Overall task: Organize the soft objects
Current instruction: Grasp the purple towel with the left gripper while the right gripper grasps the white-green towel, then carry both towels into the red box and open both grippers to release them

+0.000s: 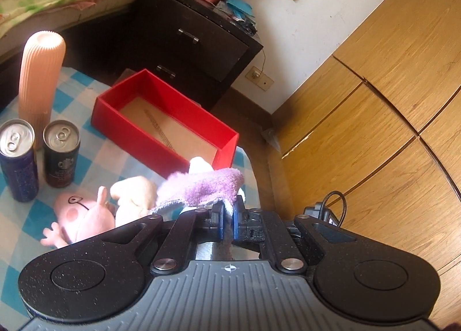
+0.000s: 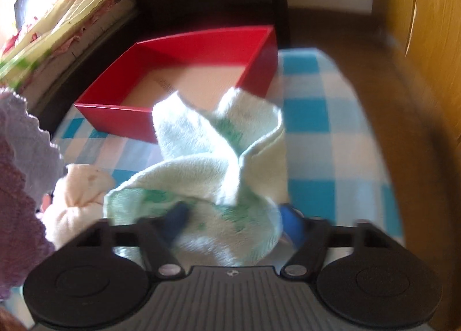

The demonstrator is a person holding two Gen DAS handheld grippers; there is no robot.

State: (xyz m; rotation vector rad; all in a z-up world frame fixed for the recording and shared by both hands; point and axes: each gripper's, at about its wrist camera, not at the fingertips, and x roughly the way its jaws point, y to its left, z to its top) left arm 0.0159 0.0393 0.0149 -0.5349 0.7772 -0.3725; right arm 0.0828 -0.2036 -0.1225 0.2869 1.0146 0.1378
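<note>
**Two cloths gripped over the checked table, red box sitting open**

The left gripper (image 1: 227, 220) is pinching a fuzzy purple terry cloth (image 1: 207, 186) between its blue-padded fingers (image 1: 235, 221), which are drawn in narrow with only the fabric between them. The cloth is bunching up above the fingertips and is hanging over the near edge of the blue-and-white checked tablecloth (image 1: 86, 163).

The right gripper (image 2: 233, 224) is holding a pale green-and-white fluffy towel (image 2: 219, 163); its fingers (image 2: 291, 221) are standing fairly wide, with the bundled towel filling the space between them. This view is blurring, so the exact contact at the pads is hard to tell. The purple cloth is showing at the left edge of this view.

An open rectangular red cardboard box (image 1: 161, 120) with a tan floor is sitting on the table beyond both cloths; nothing soft is lying in it. Just beside the purple cloth, a pink plush pig toy (image 1: 83, 215) is lying on its side, touching a cream-coloured stuffed toy (image 1: 132, 192).

Further left, a dark blue drink can (image 1: 18, 158) and a black drink can (image 1: 61, 152) are standing upright near each other, in front of a tall ribbed peach-coloured vase (image 1: 40, 77). A dark wooden drawer cabinet (image 1: 184, 42) is standing behind the table.
</note>
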